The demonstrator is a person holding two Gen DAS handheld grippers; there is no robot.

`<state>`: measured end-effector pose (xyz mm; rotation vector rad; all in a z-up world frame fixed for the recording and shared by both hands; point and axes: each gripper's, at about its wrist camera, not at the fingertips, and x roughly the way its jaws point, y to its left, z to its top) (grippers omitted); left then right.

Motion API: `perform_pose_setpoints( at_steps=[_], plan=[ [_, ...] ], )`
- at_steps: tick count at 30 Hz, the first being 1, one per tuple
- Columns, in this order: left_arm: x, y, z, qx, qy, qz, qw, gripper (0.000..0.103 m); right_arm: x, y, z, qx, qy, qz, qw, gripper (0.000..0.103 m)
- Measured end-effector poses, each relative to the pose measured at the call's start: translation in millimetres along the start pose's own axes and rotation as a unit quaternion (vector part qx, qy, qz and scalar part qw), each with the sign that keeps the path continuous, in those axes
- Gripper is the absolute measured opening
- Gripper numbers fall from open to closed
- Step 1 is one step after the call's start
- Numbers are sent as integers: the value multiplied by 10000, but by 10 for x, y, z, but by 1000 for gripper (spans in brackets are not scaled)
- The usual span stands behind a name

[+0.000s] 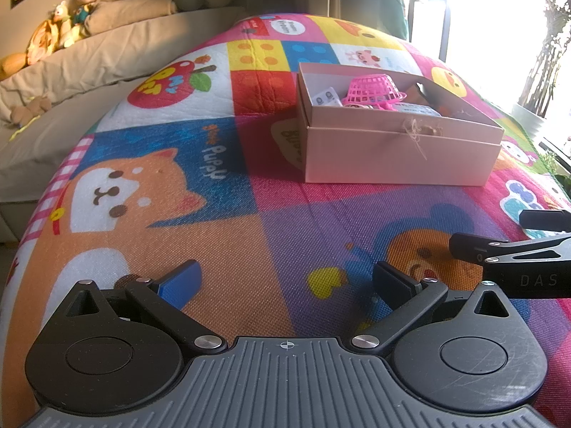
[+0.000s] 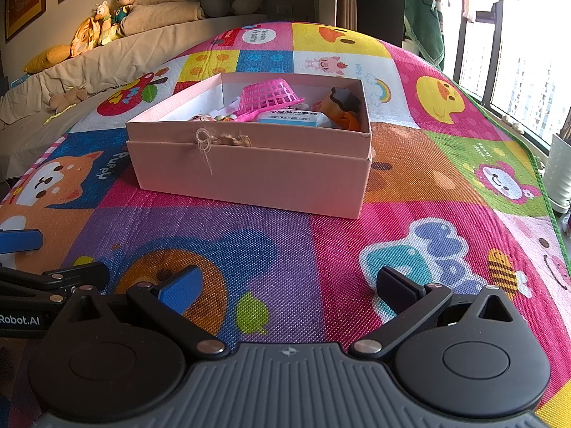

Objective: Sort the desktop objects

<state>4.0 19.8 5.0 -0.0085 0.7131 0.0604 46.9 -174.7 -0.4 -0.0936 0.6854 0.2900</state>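
The pale pink cardboard box (image 2: 249, 164) sits open on the colourful cartoon-print play mat (image 2: 321, 249), roughly mid-mat and a bit ahead of both tools. Inside it there's an upside-down pink plastic lattice basket (image 2: 267, 97), a white and blue packet with printed text (image 2: 292, 118) lying flat near the front wall, and a dark and orange toy figure (image 2: 342, 105) tucked into the right corner. Some smaller bits are in there too but they're too hidden to make out. A scrap of frayed twine with a small tag (image 2: 214, 139) hangs off the box's front edge.

Left gripper (image 1: 285, 278) hovers low over the mat with its jaws spread wide, nothing between them. Right gripper (image 2: 289, 281) is the same deal: jaws wide apart, empty, over the purple and pink squares. The two are just beside each other, each poking into the edge of the other's view.

Behind the mat there's a beige sofa (image 2: 150, 35) with stuffed toys and a doll (image 2: 123, 3) lined up on it, and bright windows (image 2: 517, 64) off to the right.
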Motion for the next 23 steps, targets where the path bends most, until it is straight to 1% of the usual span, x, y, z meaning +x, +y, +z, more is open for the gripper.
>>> perform_pose_setpoints(
  at_steps=[23],
  plan=[
    [19,5,20,18,52,-32,10000,103,0,1,-2,0,0,0,10000,103]
  ],
)
